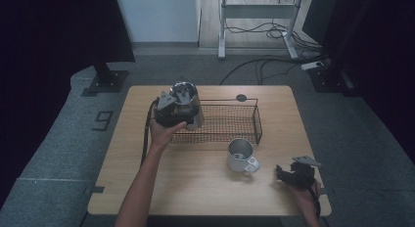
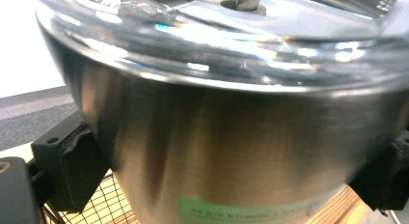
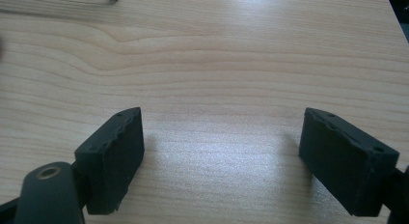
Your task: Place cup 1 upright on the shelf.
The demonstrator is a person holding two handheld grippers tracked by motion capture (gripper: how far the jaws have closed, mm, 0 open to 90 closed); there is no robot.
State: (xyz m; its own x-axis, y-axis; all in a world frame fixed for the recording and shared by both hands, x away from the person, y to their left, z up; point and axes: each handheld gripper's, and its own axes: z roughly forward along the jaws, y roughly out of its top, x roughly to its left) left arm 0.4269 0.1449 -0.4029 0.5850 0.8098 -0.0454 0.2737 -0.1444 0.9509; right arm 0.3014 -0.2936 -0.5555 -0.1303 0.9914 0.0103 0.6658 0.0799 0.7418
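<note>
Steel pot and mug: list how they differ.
The steel pot is clamped in the left gripper at the wire basket's left end; the mug stands free on the table. The pot wears a clear lid; the mug is open-topped, with a white handle. Both are shiny metal.

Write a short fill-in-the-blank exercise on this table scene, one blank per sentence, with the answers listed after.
1. The left gripper is clamped on a steel ____ with a clear lid.
2. The white mug stands on the table, ____ the wire basket.
3. The jaws of the right gripper stand apart with only bare ____ between them.

Missing words: pot; outside; table
</note>
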